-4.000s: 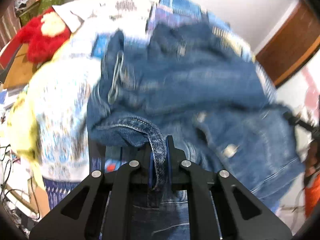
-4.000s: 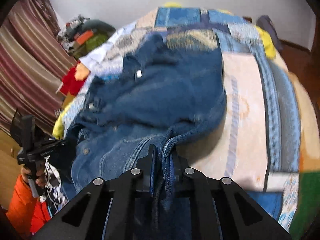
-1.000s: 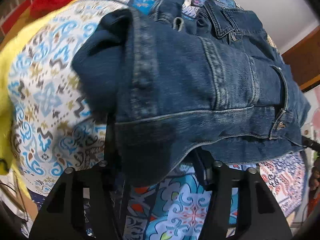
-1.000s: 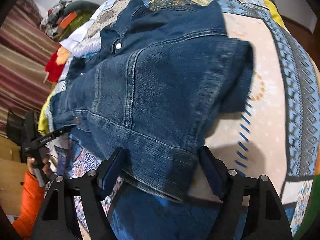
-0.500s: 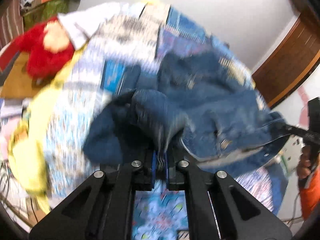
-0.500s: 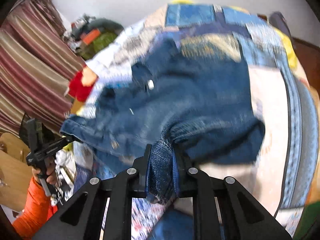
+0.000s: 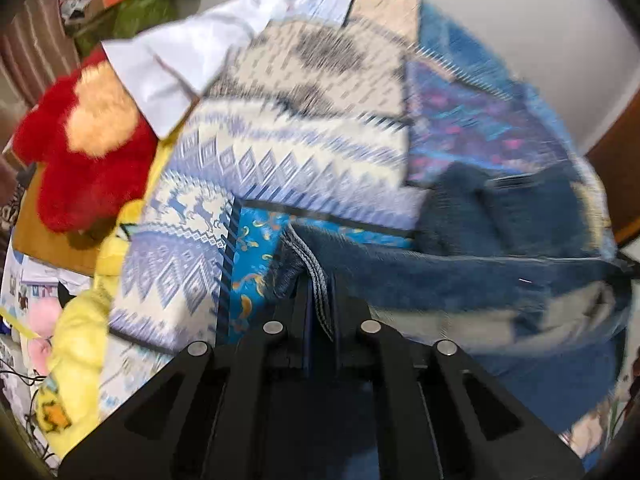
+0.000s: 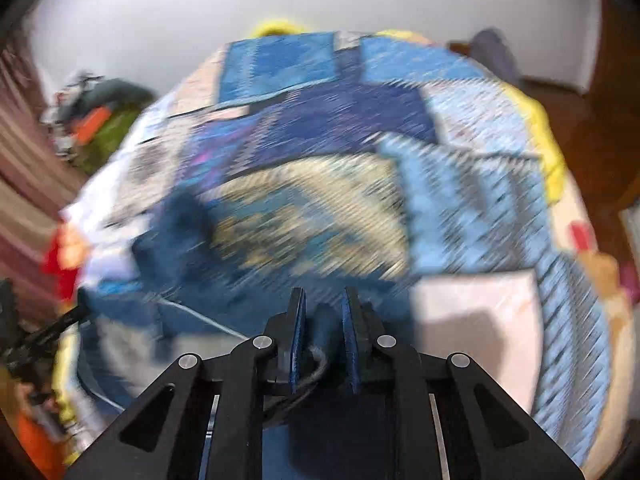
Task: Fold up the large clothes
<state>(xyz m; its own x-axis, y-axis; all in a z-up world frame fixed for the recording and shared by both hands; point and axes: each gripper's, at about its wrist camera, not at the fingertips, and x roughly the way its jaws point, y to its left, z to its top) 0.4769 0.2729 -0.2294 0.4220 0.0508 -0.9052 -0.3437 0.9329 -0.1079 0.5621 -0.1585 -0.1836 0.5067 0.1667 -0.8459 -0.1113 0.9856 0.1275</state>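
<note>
Even indoor light fills both fisheye views, which are heavily motion-blurred, worst in the right wrist view, with dark vignetted corners.

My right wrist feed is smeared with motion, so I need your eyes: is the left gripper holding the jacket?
Observer: Yes. In the left wrist view the left gripper is shut on a stitched edge of the denim jacket.
Operator: Anything close to it on that side that my view misses?
Observer: A red plush toy lies at the left edge of the patchwork quilt, well apart from the jacket.
</note>
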